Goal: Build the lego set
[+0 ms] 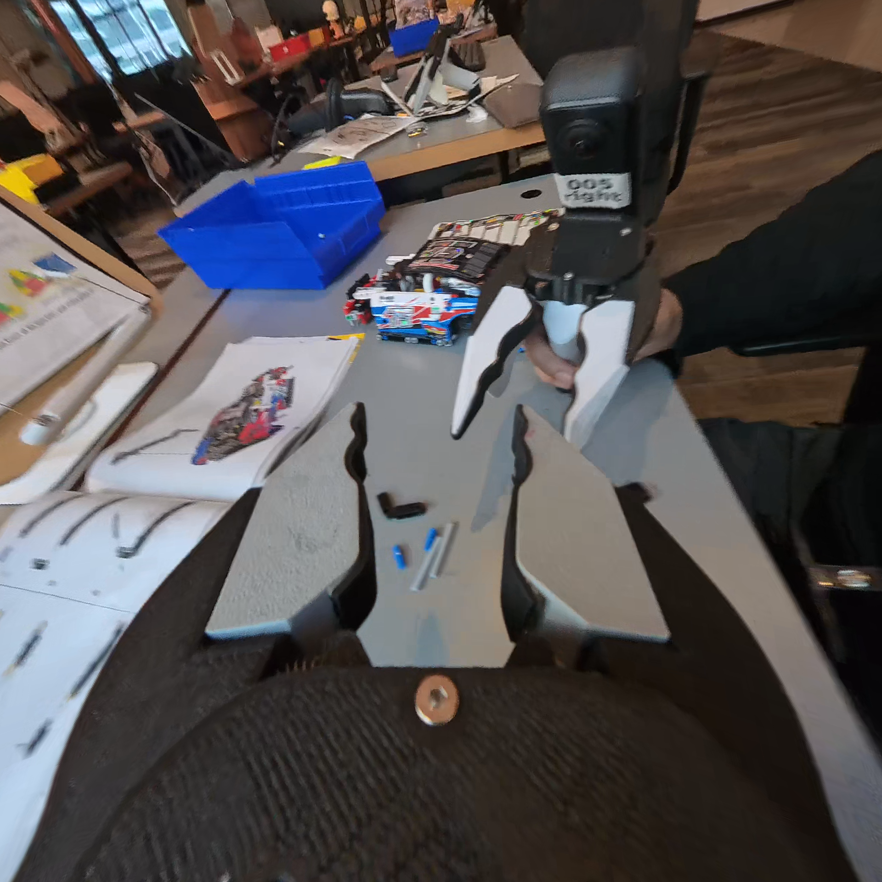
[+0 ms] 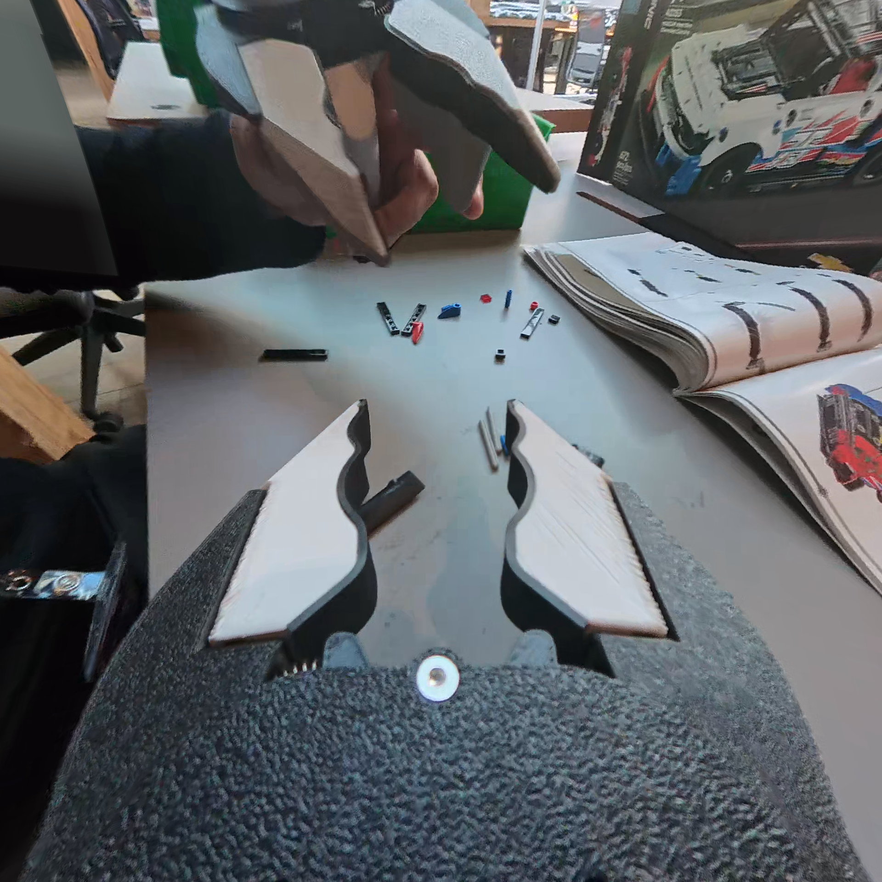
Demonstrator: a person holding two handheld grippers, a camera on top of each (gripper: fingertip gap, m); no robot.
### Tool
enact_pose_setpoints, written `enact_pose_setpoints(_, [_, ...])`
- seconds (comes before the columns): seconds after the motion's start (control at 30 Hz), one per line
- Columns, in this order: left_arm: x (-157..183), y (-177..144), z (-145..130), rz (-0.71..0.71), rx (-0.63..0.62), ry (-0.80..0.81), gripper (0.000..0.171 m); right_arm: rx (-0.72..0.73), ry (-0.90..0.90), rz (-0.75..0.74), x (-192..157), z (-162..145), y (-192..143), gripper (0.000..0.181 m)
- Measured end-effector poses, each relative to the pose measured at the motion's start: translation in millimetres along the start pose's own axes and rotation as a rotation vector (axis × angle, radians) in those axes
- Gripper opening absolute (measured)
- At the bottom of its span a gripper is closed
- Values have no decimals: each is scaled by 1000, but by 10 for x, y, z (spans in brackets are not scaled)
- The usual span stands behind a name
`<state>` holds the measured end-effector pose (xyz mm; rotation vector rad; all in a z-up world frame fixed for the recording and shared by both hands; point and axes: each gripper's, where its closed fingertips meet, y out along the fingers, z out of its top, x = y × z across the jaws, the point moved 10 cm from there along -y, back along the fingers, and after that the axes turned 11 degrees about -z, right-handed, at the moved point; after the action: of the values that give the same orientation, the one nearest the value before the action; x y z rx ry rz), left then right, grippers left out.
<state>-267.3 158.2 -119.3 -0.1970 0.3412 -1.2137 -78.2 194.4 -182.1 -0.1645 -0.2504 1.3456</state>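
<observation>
Manual left, bin behind parts.

1. Soft, even daylight; bright windows sit far beyond the jaws, upper left.
2. The matte grey tabletop shows faint shadows under the 2 grey plastic axle rods between the jaws.
3. Wide-angle bending curves the open white paper instruction booklet right of the jaws.
4. Background rooms are smeared; the picture edges blur.
</observation>
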Motion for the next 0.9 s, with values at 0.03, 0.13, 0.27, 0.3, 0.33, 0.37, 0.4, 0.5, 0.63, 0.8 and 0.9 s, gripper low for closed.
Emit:
enact_pose_setpoints(0.03, [-65,7,-41,28,5,28,53,-2,0,-10,11,4,27,57])
enact_pose_setpoints(0.13, [-150,0,-187,19,78,22,47,-11,5,-46,45,0,57,63])
enact_pose_setpoints(0.27, [-146,-38,-382,66,88,79,23,-1,32,-90,120,-2,58,64])
enact_pose_setpoints(0.3, [-140,-59,-404,85,91,60,20,-2,33,-99,148,0,73,64])
enact_pose_setpoints(0.33, [-126,-76,-422,87,123,34,16,-2,34,-108,178,5,99,65])
enact_pose_setpoints(0.37, [-120,-84,-442,82,148,12,13,-2,38,-113,207,10,133,67])
enact_pose_setpoints(0.4, [-131,-85,-463,90,146,-10,11,-5,44,-111,234,17,171,67])
enact_pose_setpoints(0.5, [-181,-56,-536,105,100,-56,10,-29,82,-74,285,22,264,68])
enact_pose_setpoints(0.63, [-191,-47,-588,102,77,-55,6,-14,80,-67,281,25,245,65])
enact_pose_setpoints(0.8, [-164,-51,-558,124,105,-41,0,-12,70,-29,256,18,221,59])
enact_pose_setpoints(0.9, [-136,-25,-527,129,94,-29,0,5,67,-18,249,18,185,57])
